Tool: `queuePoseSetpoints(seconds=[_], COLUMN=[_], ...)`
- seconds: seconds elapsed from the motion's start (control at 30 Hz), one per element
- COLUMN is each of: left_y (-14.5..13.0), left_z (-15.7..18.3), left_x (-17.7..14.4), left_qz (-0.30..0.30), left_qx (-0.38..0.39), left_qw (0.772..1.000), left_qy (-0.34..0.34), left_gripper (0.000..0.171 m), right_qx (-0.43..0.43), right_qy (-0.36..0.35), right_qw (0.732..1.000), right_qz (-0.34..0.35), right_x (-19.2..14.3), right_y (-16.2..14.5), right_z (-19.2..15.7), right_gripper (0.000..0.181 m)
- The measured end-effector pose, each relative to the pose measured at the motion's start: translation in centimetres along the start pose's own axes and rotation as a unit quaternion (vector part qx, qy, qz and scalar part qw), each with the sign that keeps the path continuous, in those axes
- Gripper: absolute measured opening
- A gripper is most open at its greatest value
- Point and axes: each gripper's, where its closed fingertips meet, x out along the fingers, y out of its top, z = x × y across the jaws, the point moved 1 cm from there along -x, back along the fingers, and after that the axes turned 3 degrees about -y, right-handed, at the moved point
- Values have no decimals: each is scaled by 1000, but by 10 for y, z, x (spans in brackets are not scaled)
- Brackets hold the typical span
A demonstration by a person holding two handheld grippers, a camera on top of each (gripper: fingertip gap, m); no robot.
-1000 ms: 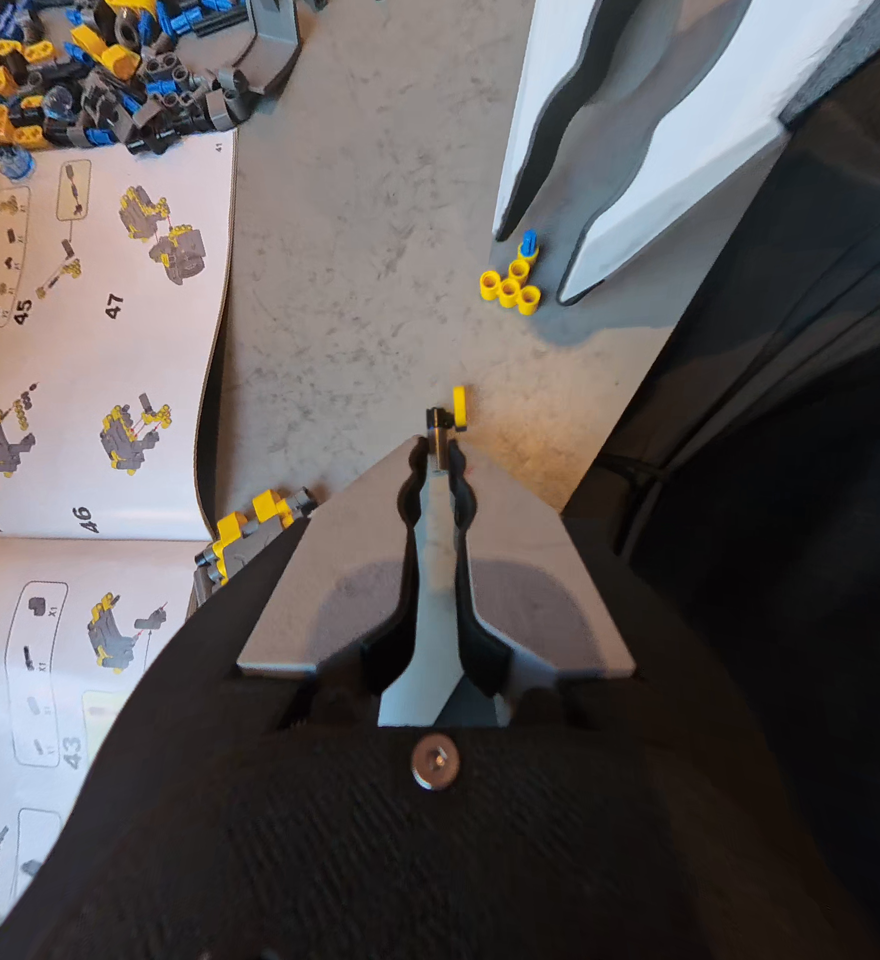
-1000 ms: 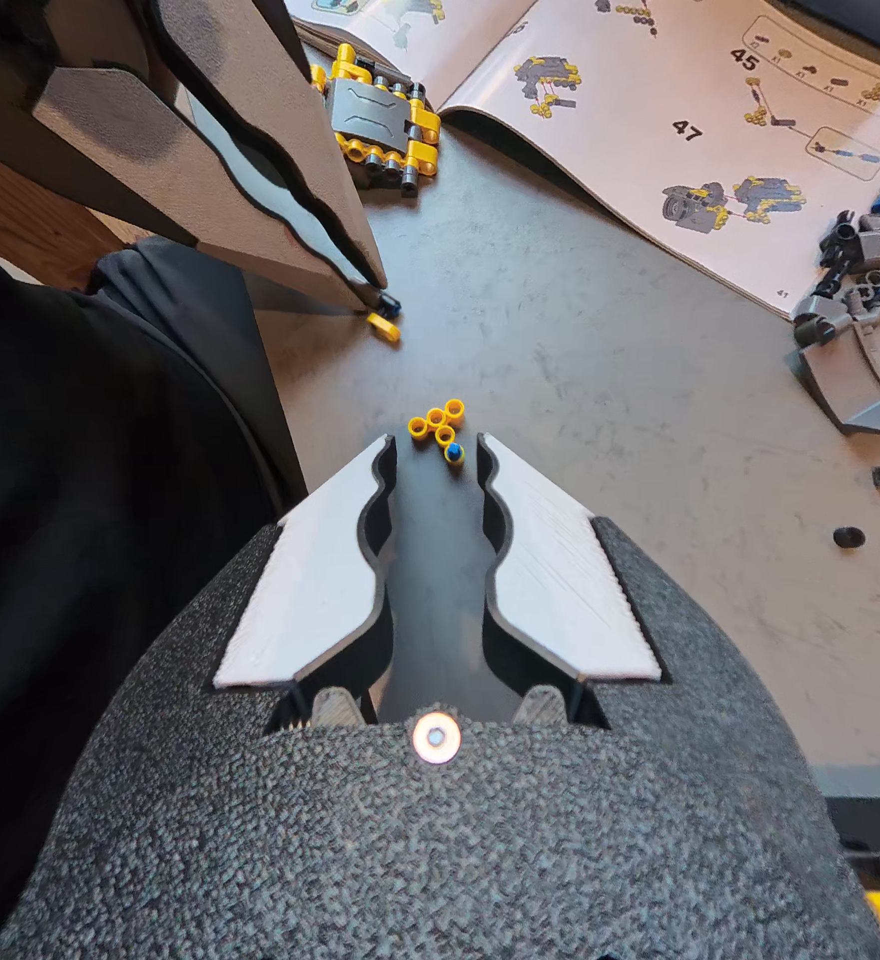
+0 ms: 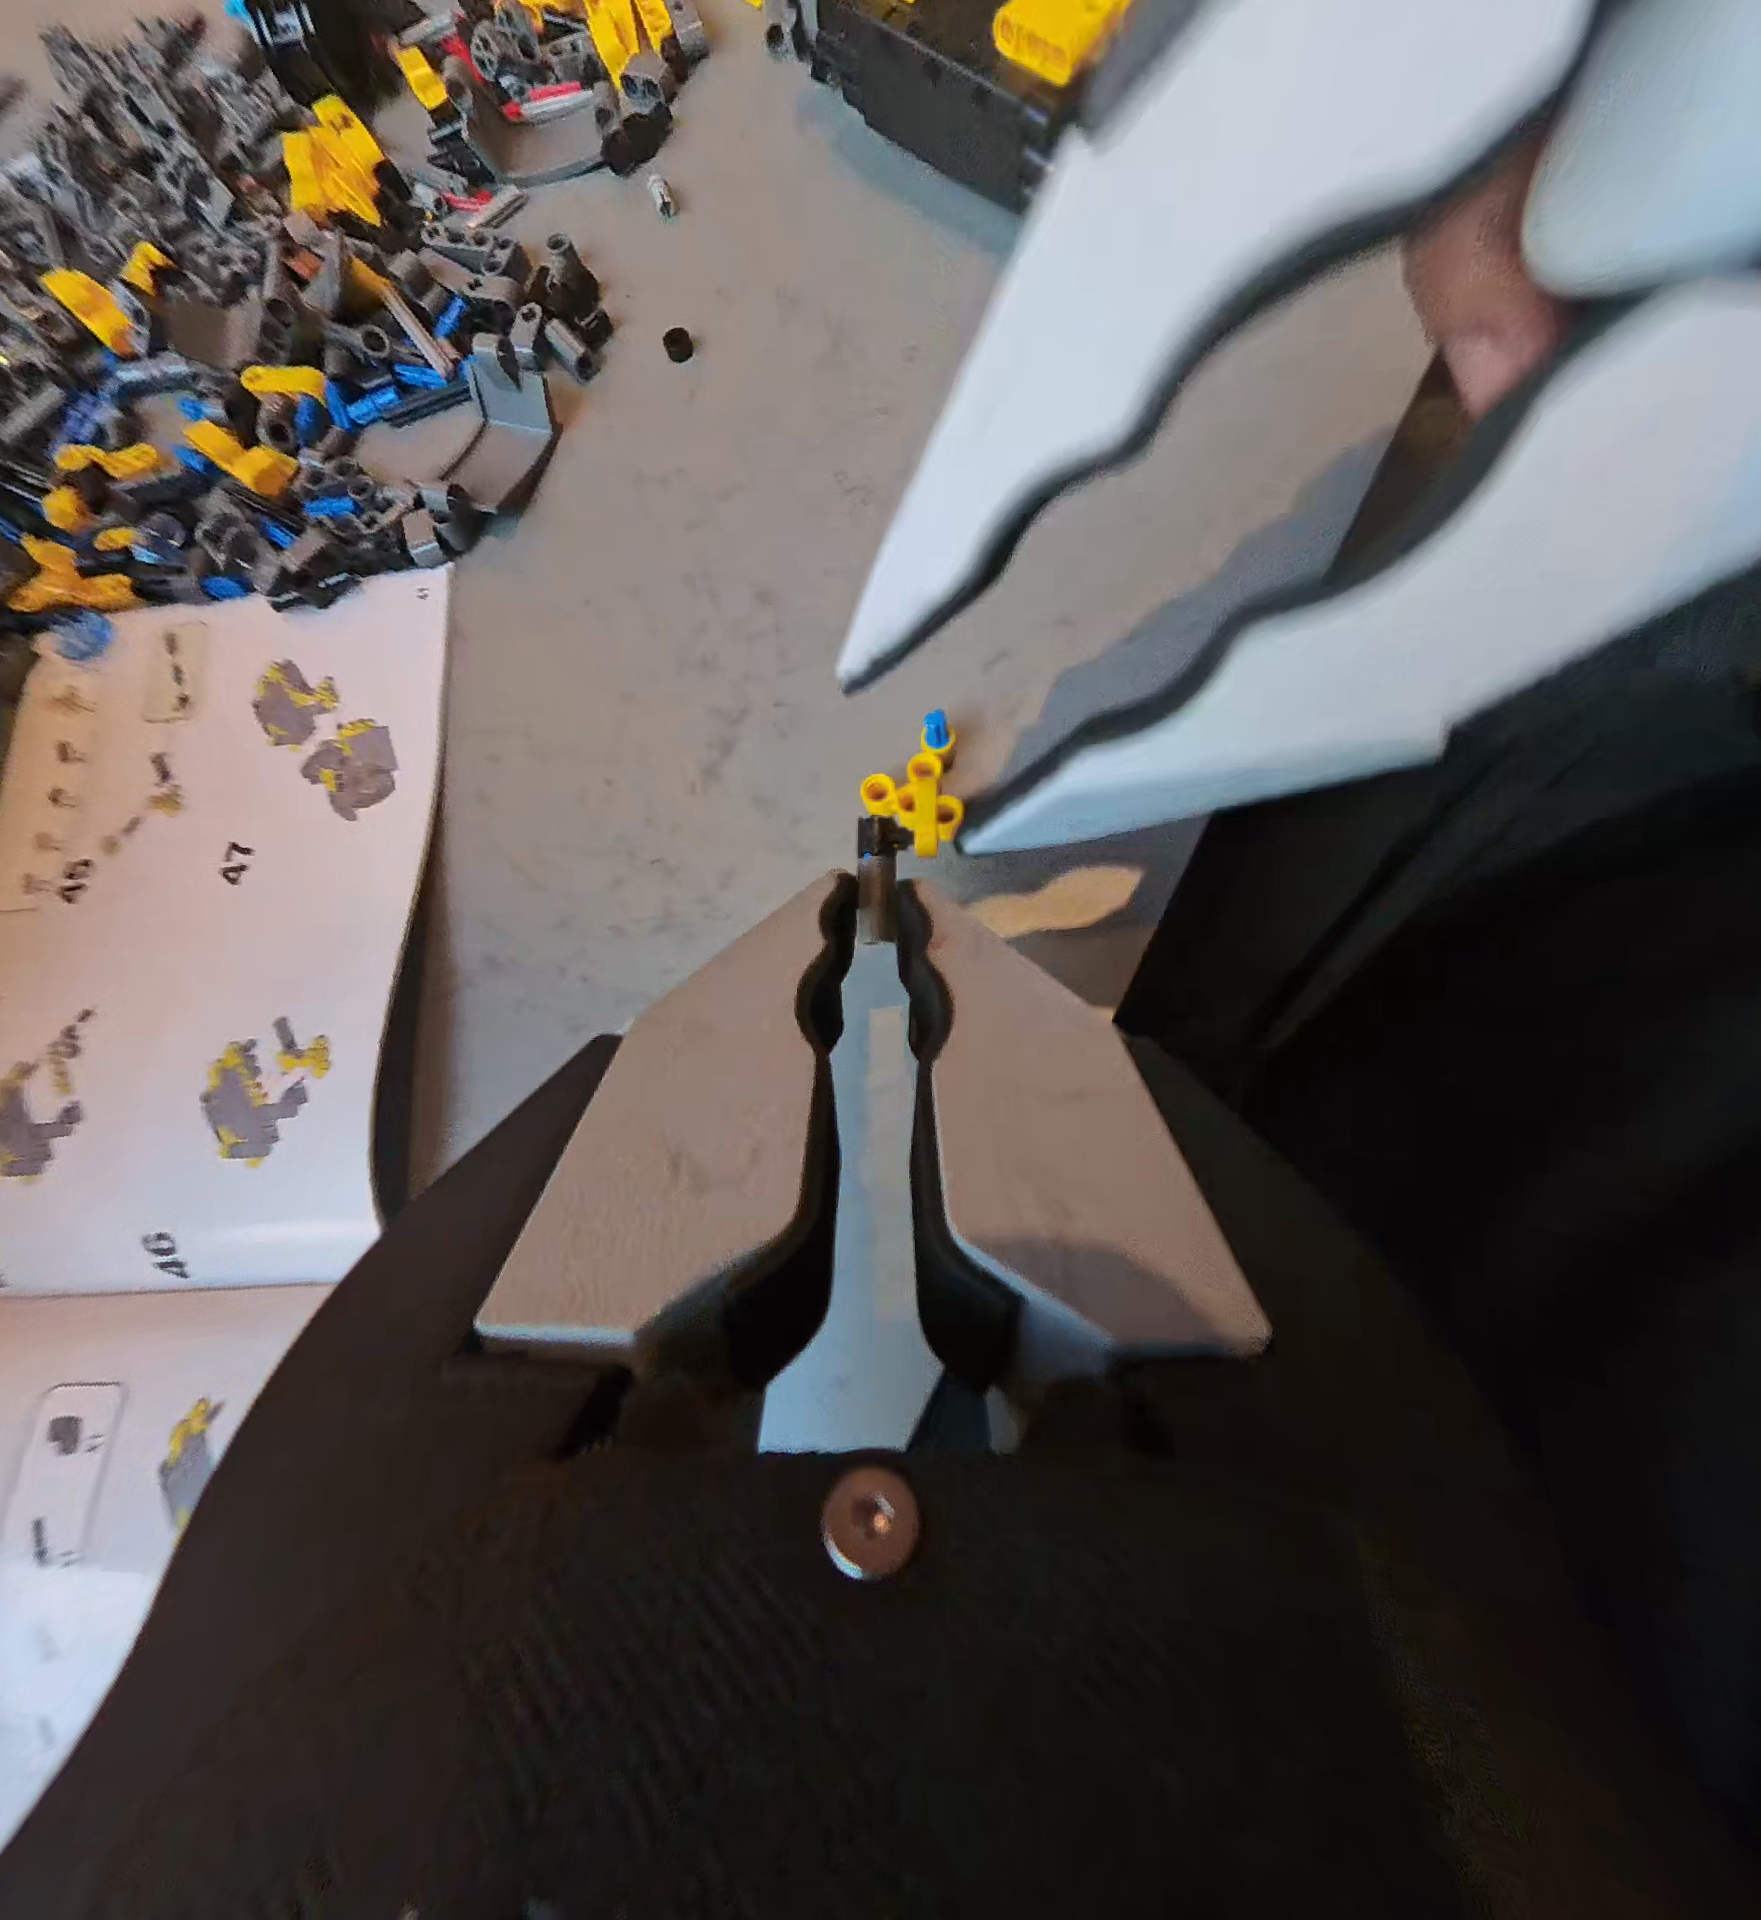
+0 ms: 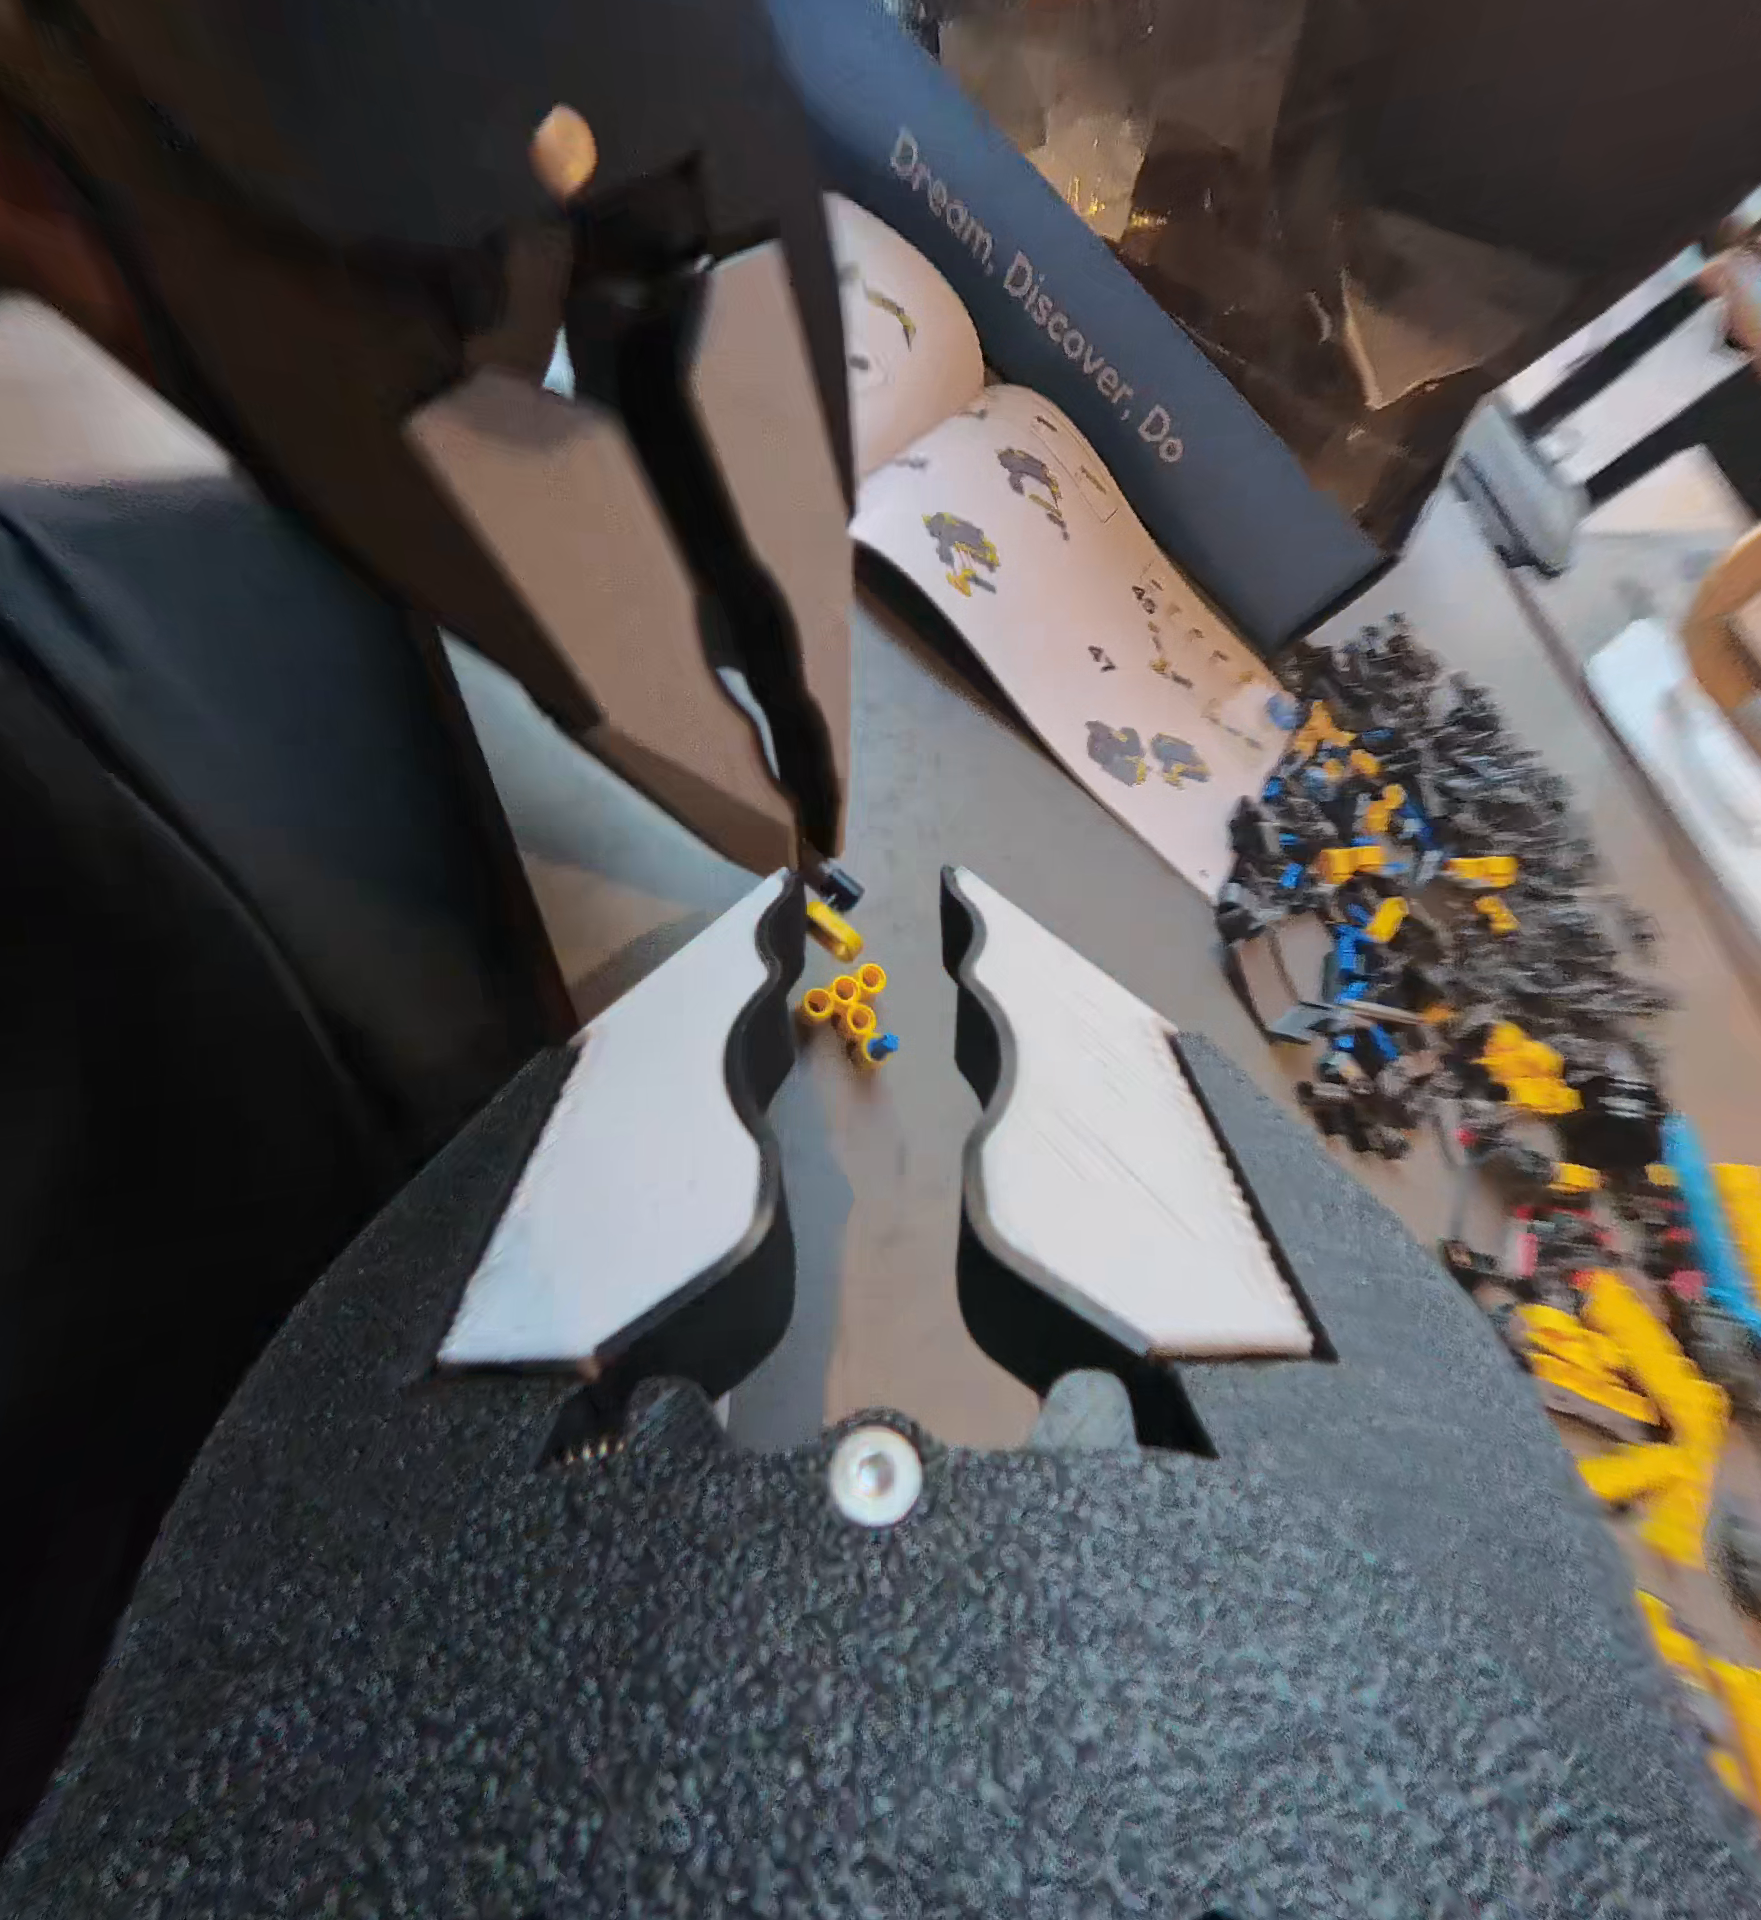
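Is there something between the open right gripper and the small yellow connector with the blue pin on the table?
Nothing visible: the yellow connector lies on bare table between the right gripper's open fingers. The left gripper, holding a small axle piece, is beside it.

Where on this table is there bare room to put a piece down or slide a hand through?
The widest bare strip of grey table runs between the open instruction booklet and the white right claw. The loose brick pile crowds the far side. It is tight near the table edge, where the left claw, holding a small dark pin, meets the yellow connector.
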Motion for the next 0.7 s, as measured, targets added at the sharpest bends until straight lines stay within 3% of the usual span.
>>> queuePoseSetpoints(seconds=[0.1, 0.3, 0.43, 0.57, 0.7], left_y=[3, 5, 3, -5, -12], left_z=[-3, 2, -8, -21, -26], left_x=[-3, -7, -11, -20, -23], left_qz=[5, 6, 4, 9, 10], left_qx=[-35, -38, -6, 10, -4], left_qw=[999, 998, 1000, 999, 999], left_qy=[-20, -40, -1, 38, 41], left_gripper=[4, 4, 4, 4, 4], right_qx=[-75, -115, -32, 79, 110], right_qy=[-34, -50, 6, 78, 139], right_qw=[996, 991, 999, 990, 980], right_qz=[-24, -38, -30, -83, -89], right_x=[5, 10, 2, -5, 2], right_y=[-9, -15, -22, -55, -65], right_z=[-10, -14, -13, 2, 3], right_gripper=[24, 17, 30, 46, 50])
